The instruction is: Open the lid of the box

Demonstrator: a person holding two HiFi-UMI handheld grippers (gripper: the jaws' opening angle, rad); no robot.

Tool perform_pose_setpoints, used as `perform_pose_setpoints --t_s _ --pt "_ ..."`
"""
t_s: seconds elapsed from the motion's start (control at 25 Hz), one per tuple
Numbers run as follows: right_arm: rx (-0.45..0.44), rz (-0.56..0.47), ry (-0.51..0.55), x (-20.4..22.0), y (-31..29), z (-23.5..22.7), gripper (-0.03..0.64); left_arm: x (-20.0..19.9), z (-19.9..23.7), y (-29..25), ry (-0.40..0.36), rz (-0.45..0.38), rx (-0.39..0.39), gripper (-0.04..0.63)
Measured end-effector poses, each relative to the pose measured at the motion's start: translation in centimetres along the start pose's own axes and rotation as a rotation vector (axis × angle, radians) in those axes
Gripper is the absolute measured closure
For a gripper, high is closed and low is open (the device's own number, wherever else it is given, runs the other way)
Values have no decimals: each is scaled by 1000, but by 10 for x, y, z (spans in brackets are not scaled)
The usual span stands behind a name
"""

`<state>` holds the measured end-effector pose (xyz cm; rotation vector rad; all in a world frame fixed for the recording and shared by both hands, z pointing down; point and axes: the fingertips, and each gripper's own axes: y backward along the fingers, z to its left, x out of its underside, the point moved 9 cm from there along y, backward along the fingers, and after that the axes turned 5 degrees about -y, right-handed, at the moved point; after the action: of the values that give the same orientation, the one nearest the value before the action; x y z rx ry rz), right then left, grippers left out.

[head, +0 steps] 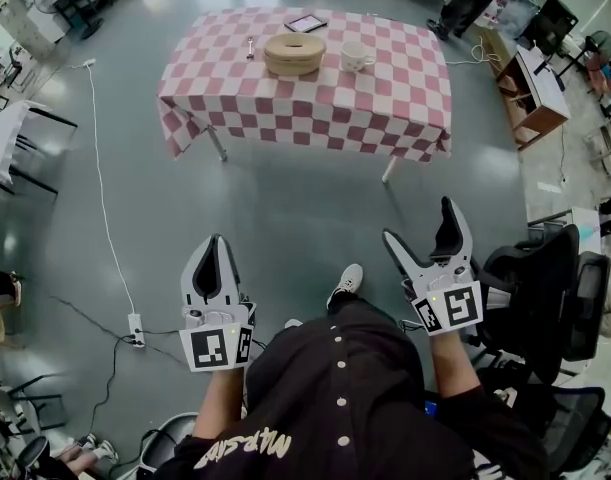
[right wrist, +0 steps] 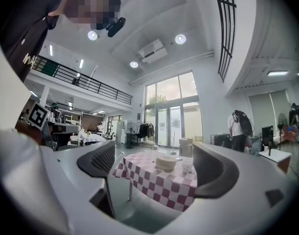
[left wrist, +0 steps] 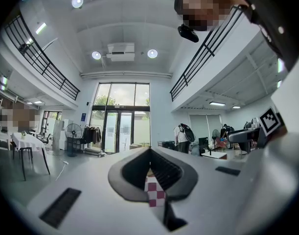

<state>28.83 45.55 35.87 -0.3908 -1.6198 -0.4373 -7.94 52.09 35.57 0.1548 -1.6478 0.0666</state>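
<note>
step: approach, well apart from the tabletop point(head: 385, 93) | left tool point(head: 217, 248) pinched together, right tool point(head: 421, 224) wide, empty | next: walk up, grip the lid point(head: 294, 43) of the round box point(head: 294, 65)

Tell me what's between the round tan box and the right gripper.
Head view: only pink checked tablecloth and grey floor between the round tan box and the right gripper.

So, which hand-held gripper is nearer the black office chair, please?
Right. The right hand-held gripper is beside the chair; the left hand-held gripper is across the person's body.
</note>
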Motion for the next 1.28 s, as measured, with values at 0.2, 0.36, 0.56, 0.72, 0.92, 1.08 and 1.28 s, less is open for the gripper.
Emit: perform_pose_setpoints --t_s 0.2,0.36,0.56,0.72,0.92,1.08,1.28 --pt "21 -1 -4 1 -8 -14 106 0 -3 -13 -7 8 -4 598" --pt "11 2 -14 3 -23 -28 106 0 -7 -32 -13 10 -5 598" --pt "-16 6 -16 2 -43 -51 106 -4 -19 -58 -20 0 -14 598" --pt "-41 10 -7 0 -58 -74 106 -5 -33 -80 -17 -5 -32 598" --pt "-65 18 -20 0 -79 -105 106 -4 -49 -107 -12 -2 -57 598" --pt "-97 26 -28 0 -91 -125 106 -5 -62 -119 -15 1 -89 598" --pt "-127 23 -62 5 -103 -146 106 -2 -76 -129 -10 5 -126 598"
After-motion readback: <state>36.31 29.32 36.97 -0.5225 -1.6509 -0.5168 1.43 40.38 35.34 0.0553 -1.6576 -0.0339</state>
